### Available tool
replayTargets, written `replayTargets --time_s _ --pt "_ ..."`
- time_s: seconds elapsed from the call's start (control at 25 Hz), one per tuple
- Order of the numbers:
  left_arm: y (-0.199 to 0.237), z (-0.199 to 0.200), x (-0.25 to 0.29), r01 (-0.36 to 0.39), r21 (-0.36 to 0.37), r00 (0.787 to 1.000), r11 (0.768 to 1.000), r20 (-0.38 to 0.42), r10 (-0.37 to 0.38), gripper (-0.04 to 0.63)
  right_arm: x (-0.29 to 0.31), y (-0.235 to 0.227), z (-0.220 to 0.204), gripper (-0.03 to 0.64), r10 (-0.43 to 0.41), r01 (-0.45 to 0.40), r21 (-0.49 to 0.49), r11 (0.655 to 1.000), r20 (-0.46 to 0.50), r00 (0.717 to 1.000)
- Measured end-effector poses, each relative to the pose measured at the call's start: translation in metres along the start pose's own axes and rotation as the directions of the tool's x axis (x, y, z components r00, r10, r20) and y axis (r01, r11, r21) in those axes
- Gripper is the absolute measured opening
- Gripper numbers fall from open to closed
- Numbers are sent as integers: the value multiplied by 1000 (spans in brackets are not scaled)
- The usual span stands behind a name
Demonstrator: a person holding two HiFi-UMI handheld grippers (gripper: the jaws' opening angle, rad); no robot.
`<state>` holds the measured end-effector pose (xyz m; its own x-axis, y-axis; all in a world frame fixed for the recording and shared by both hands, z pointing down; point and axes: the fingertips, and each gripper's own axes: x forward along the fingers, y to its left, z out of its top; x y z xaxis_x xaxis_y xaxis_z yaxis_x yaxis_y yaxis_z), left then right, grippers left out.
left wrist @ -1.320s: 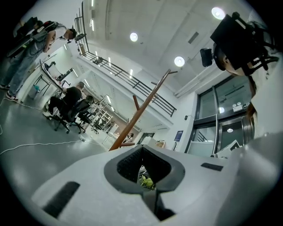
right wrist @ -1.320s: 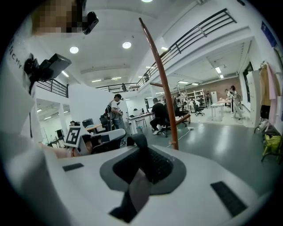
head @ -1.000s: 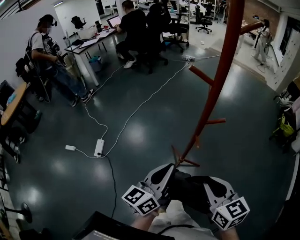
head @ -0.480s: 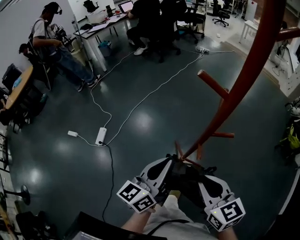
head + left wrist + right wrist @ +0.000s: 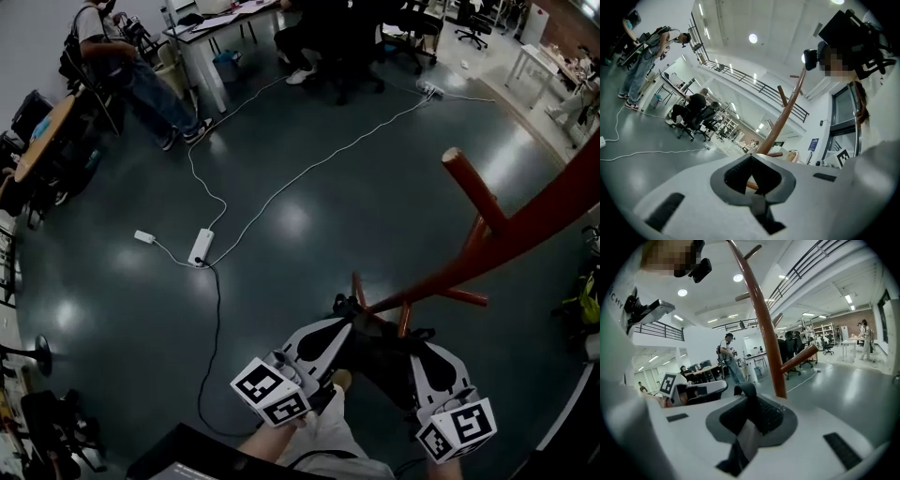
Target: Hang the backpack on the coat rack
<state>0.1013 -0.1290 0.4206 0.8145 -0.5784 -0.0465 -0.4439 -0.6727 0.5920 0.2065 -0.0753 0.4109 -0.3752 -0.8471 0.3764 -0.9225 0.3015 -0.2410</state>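
Though the left tongs (image 5: 339,330) and right tongs (image 5: 410,343) are each clenched on the black fabric backpack (image 5: 375,361), it hangs low by the foot of the red-brown coat rack (image 5: 525,225), unhooked; lifting it onto a peg is left, I judge.

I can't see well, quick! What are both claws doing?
Left claw: closed on the backpack.
Right claw: closed on the backpack too.

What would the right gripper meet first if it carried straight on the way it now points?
Most likely the coat rack's pole, which stands almost dead ahead of the right gripper, shut on a backpack strap; its distance is unclear.
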Motion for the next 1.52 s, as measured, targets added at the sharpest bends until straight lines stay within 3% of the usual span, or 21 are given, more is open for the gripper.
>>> replayTargets --time_s 0.48,1.16,1.52 --pt "26 -11 26 25 -64 1000 998 8 -24 9 34 -28 -19 46 -30 35 79 996 -60 998" --pt "42 -13 12 -23 -63 1000 998 12 24 9 47 -34 -56 46 -70 58 -71 996 -172 983" --pt "44 -14 0 -39 -57 999 998 17 41 9 51 -36 -66 48 -80 66 -79 995 -192 978"
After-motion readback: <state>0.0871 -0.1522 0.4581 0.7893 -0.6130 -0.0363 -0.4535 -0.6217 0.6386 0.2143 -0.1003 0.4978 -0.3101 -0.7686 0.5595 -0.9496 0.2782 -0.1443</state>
